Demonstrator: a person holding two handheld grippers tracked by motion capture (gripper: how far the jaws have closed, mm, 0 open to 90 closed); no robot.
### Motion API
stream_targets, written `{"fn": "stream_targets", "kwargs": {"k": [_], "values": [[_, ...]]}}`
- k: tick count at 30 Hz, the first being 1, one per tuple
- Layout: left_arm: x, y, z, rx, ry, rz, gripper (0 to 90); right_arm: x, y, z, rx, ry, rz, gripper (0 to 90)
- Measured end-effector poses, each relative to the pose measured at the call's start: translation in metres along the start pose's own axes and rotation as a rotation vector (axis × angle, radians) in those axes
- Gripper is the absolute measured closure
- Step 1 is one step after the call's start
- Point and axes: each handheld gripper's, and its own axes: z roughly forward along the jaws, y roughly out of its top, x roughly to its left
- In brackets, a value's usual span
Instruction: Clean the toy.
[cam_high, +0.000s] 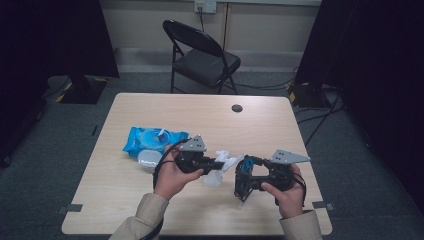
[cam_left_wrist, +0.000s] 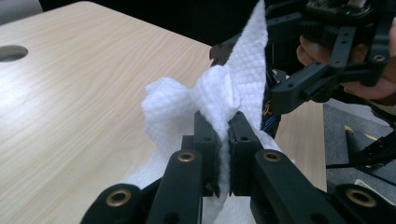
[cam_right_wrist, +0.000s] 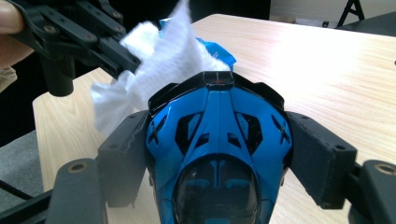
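Note:
My left gripper (cam_high: 220, 162) is shut on a crumpled white wipe (cam_high: 226, 159), a little above the middle of the wooden table (cam_high: 200, 117). In the left gripper view the jaws (cam_left_wrist: 227, 135) pinch the wipe (cam_left_wrist: 219, 93), which fans upward against the other gripper. My right gripper (cam_high: 245, 178) is shut on a glossy blue and black toy car (cam_high: 243, 170). In the right gripper view the pads (cam_right_wrist: 126, 154) press both sides of the car (cam_right_wrist: 219, 140). The wipe (cam_right_wrist: 159, 60) touches the car's far end, with the left gripper (cam_right_wrist: 126, 56) just behind it.
A blue pack of wipes (cam_high: 150, 139) lies left of my hands, with a round whitish lid (cam_high: 148, 160) in front of it. A dark cable hole (cam_high: 237, 108) sits near the table's far edge. A black folding chair (cam_high: 200, 55) stands beyond the table.

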Motion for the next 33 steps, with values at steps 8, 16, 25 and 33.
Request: {"fn": "stream_targets", "kwargs": {"k": [8,16,25,33], "values": [[-0.002,0.011,-0.002,-0.048,-0.009,-0.004,84.9,0.002,-0.001,0.003,0.007,0.01,-0.004,26.6],[-0.003,0.009,0.017,-0.012,-0.021,0.003,84.9,0.008,0.001,0.005,0.007,0.028,-0.021,26.6],[-0.004,0.006,0.03,0.005,-0.031,0.008,84.7,0.011,0.002,0.005,0.005,0.038,-0.025,26.6],[-0.004,0.001,0.037,0.015,-0.031,-0.004,84.7,0.012,0.002,0.007,0.008,0.044,-0.031,26.6]]}}
